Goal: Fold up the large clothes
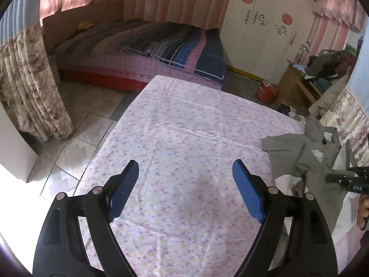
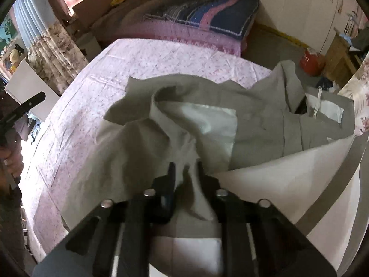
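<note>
My left tool [image 1: 185, 185] hangs wide apart over the floral-sheeted desk [image 1: 184, 120], nothing between its pads. My right tool [image 2: 184, 170] is pinched on the grey garment [image 2: 258, 124], crumpled at the desk's right side. Beyond: striped bed [image 1: 161, 46], white wardrobe [image 1: 265, 34]. Garment's right edge is cut off.

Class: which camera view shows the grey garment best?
The right wrist view: the grey garment fills the frame, crumpled, white lining exposed, pinched by the right gripper. The left wrist view catches only its edge at far right.
</note>
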Demonstrator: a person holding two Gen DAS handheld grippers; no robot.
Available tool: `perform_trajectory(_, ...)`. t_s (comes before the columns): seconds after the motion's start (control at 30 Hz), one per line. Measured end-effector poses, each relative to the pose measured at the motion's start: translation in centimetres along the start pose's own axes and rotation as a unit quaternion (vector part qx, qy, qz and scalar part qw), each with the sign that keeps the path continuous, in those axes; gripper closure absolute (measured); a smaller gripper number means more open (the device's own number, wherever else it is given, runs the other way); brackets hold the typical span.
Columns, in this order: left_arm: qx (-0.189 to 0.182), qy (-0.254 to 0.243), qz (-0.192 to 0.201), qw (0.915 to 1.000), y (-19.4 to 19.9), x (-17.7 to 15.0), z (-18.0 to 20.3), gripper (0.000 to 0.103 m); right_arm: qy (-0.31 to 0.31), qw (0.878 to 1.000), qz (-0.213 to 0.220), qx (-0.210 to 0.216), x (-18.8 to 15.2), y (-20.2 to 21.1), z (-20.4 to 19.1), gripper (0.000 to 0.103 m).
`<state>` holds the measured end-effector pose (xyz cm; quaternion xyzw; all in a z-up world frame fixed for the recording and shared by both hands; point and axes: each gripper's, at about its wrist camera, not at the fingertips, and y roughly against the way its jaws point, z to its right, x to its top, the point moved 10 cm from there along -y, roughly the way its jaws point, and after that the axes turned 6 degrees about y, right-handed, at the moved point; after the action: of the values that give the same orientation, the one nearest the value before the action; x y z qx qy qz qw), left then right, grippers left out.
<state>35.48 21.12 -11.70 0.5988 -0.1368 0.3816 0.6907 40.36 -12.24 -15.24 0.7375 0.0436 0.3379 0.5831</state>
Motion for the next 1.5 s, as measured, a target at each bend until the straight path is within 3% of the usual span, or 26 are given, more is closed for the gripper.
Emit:
perform_trajectory(0.17, 0.005, 0.002, 0.008, 0.9999, 0.5, 1.1, -1.6, 0.020, -0.029, 0.995, 0.092, 0.039, 3.8, 3.5, -1.0, 0.098)
perform_trajectory(0.3, 0.007, 0.005, 0.024, 0.9997, 1.4, 2.5, -2.4, 0.020, -0.049, 0.979, 0.174, 0.090, 8.9, 5.8, -2.0, 0.098)
perform_trajectory(0.37, 0.011, 0.007, 0.031, 0.9994, 1.9, 3.2, -2.9, 0.020, -0.056, 0.973, 0.190, 0.120, 11.0, 5.2, -2.7, 0.098)
perform_trajectory(0.53, 0.022, 0.021, 0.037, 0.9989, 3.0, 4.0, -4.2, 0.020, -0.069, 0.969, 0.179, 0.156, 14.3, -0.4, -4.5, 0.098)
perform_trajectory(0.63, 0.027, 0.026, 0.034, 0.9987, 3.5, 3.6, -4.5, 0.019, -0.074, 0.978, 0.146, 0.129, 13.8, -5.0, -5.3, 0.091)
perform_trajectory(0.7, 0.028, 0.031, 0.031, 0.9986, 3.7, 3.1, -4.1, 0.019, -0.077, 0.980, 0.146, 0.111, 13.5, -5.6, -5.5, 0.068)
perform_trajectory(0.73, 0.027, 0.033, 0.025, 0.9988, 3.7, 2.6, -3.6, 0.019, -0.082, 0.979, 0.155, 0.108, 13.5, -5.0, -5.4, 0.040)
perform_trajectory(0.8, 0.018, 0.035, 0.021, 0.9990, 3.8, 1.7, -2.4, 0.019, -0.079, 0.972, 0.194, 0.108, 13.7, -1.1, -4.5, 0.035)
perform_trajectory(0.87, 0.009, 0.030, 0.015, 0.9994, 4.0, 0.8, -0.5, 0.019, -0.069, 0.972, 0.212, 0.068, 13.2, 2.8, -2.2, 0.029)
perform_trajectory(1.0, -0.030, 0.003, -0.004, 0.9995, 3.9, -1.7, 5.5, 0.019, -0.043, 0.971, 0.218, -0.091, 8.2, 10.6, 7.4, 0.023)
perform_trajectory(1.1, -0.051, -0.023, -0.020, 0.9982, 2.9, -3.3, 9.6, 0.018, -0.063, 0.960, 0.177, -0.210, 2.0, 12.7, 17.8, 0.023)
perform_trajectory(1.17, -0.053, -0.036, -0.029, 0.9975, 1.7, -4.1, 12.0, 0.018, -0.099, 0.953, 0.128, -0.257, -3.2, 12.7, 24.5, 0.023)
perform_trajectory(1.27, -0.048, -0.048, -0.046, 0.9967, -0.4, -4.9, 14.6, 0.018, -0.148, 0.961, 0.097, -0.210, -8.3, 11.2, 29.7, 0.023)
perform_trajectory(1.4, -0.033, -0.075, -0.072, 0.9941, -3.3, -6.1, 18.1, 0.018, -0.176, 0.971, 0.086, -0.138, -9.8, 8.8, 31.5, 0.026)
perform_trajectory(1.43, -0.030, -0.086, -0.077, 0.9929, -3.9, -6.2, 18.9, 0.018, -0.182, 0.972, 0.081, -0.121, -10.3, 8.1, 31.3, 0.047)
perform_trajectory(1.47, -0.023, -0.095, -0.085, 0.9916, -4.7, -6.4, 19.8, 0.018, -0.189, 0.972, 0.074, -0.116, -10.7, 7.7, 31.7, 0.077)
perform_trajectory(1.5, -0.017, -0.100, -0.091, 0.9907, -5.4, -6.5, 20.3, 0.018, -0.192, 0.973, 0.069, -0.110, -10.9, 7.2, 32.2, 0.091)
